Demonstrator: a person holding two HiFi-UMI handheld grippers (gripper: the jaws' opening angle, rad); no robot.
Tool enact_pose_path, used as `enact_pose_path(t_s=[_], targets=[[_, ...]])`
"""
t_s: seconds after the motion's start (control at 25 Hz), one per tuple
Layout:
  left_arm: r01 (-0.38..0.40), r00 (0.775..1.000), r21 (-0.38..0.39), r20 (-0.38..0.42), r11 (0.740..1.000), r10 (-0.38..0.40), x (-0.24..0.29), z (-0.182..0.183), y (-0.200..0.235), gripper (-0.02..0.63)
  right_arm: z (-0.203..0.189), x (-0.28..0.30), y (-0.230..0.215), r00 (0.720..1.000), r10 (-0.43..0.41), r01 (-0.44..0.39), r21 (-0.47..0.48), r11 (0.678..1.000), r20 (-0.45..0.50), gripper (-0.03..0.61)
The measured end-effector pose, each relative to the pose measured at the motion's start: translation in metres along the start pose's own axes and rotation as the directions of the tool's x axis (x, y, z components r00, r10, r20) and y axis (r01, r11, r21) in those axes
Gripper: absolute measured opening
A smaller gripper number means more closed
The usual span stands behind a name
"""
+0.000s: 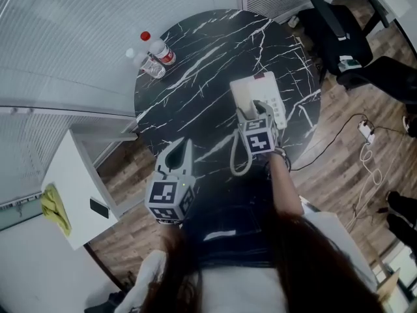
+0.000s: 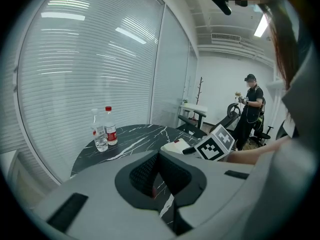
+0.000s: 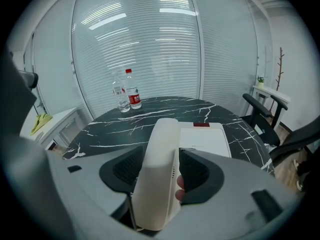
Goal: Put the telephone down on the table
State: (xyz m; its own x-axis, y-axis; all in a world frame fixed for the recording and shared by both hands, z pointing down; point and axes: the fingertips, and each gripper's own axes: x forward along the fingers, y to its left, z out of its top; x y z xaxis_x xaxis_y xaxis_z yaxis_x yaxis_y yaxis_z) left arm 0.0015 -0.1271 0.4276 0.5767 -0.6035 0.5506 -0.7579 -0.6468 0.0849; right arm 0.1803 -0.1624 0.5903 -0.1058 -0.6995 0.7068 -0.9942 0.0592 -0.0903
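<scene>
A white telephone (image 1: 268, 91) stands on the round black marble table (image 1: 195, 90), right of its middle. Its handset (image 3: 157, 174) lies along the left side of the base (image 3: 205, 140), between the jaws of my right gripper (image 3: 160, 168). A gap shows beside the right pad, so that gripper (image 1: 255, 115) is open around the handset. The coiled cord (image 1: 236, 158) hangs off the table's near edge. My left gripper (image 1: 177, 160) hovers at the near left edge, apart from the phone. In its own view the left gripper (image 2: 159, 176) is open with nothing between the pads.
Two water bottles (image 1: 156, 54) stand at the table's far left edge. A white cabinet (image 1: 78, 188) with a yellow cloth (image 1: 55, 207) is at the left. A black office chair (image 1: 339, 28) and floor cables (image 1: 368, 149) are to the right. A person (image 2: 252, 109) stands behind.
</scene>
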Motion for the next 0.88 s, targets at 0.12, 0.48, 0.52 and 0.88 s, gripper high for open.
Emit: enact_pose_path(t_s=[0.12,0.48,0.52,0.88], targets=[[0.002,1.000,0.001,-0.009,1.000,-0.002,0.001,0.000,0.003,0.000,0.000,0.003,-0.001,1.000,-0.007,0.007,0.010,1.000,-0.004,0.253],[0.004,1.000,0.011,-0.028,1.000,-0.004,0.006,-0.002,0.014,0.000,-0.002,0.013,0.000,1.000,-0.021,0.022,0.029,0.999,-0.014,0.256],[0.006,1.000,0.011,-0.030,1.000,-0.005,0.006,-0.002,0.014,0.000,-0.002,0.014,0.000,1.000,-0.023,0.024,0.028,0.999,-0.016,0.256],[-0.003,0.999,0.014,-0.042,1.000,0.004,0.008,0.004,0.027,0.000,-0.004,0.022,-0.001,0.998,-0.047,0.049,0.067,0.997,-0.030,0.256]])
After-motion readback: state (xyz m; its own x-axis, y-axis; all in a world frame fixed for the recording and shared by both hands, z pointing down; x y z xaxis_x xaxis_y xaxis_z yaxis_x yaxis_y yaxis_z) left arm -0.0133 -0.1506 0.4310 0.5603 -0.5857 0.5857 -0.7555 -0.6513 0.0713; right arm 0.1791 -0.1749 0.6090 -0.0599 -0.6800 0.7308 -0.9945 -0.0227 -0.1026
